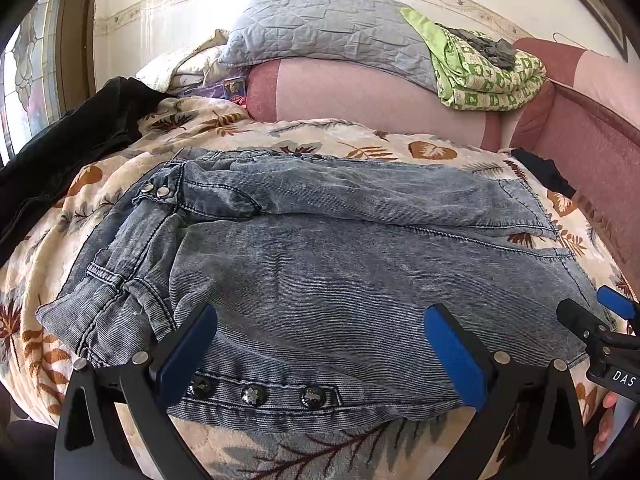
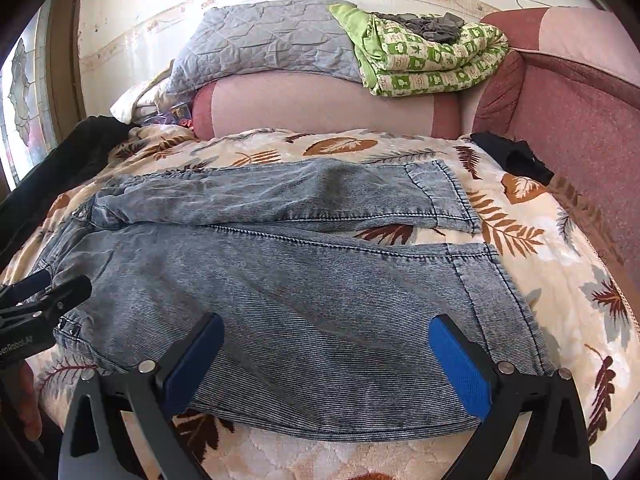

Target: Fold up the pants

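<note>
So the jeans (image 1: 320, 264) are lying flat across the leaf-print blanket (image 1: 224, 124) on the bed, waistband to the left, both legs running off to the right and sitting side by side with a small gap near the hems. The left gripper (image 1: 320, 344) is hovering over the near edge by the button fly, jaws spread wide, nothing in them. The right gripper (image 2: 326, 354) is hanging over the near leg closer to the hem, jaws spread wide too. A grey pillow (image 2: 264, 40) and green quilt (image 2: 432, 56) are sitting behind.
</note>
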Demonstrator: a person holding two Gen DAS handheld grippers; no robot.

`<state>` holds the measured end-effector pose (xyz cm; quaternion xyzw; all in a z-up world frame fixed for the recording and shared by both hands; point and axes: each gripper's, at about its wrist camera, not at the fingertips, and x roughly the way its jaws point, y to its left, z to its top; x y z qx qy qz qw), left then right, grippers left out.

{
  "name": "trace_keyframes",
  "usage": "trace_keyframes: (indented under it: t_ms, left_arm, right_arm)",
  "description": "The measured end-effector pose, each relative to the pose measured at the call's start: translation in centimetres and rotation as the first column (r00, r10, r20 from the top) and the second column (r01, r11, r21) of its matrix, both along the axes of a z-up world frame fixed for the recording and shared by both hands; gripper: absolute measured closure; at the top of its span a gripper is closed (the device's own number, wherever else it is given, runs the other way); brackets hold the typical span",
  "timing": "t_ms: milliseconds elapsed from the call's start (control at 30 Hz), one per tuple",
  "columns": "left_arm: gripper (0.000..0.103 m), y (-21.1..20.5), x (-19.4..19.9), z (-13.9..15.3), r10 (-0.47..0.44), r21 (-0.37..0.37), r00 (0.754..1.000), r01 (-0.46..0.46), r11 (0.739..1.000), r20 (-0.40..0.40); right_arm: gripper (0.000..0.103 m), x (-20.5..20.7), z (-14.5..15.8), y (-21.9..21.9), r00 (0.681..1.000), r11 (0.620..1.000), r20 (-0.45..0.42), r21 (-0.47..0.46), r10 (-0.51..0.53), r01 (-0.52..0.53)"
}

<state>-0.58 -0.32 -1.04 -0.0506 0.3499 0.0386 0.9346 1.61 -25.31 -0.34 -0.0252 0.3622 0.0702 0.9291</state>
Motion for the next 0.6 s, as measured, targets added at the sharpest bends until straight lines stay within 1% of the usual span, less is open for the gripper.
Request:
trace_keyframes:
  t_ms: [600]
  left_arm:
    - [0.0, 0.12, -0.04, 0.01, -0.002, -0.003, 1.0, 0.002, 1.0, -0.001]
  right_arm:
    - [0.0, 0.04, -0.06, -0.05, 1.0, 1.0, -0.005, -0.003, -0.002, 0.002]
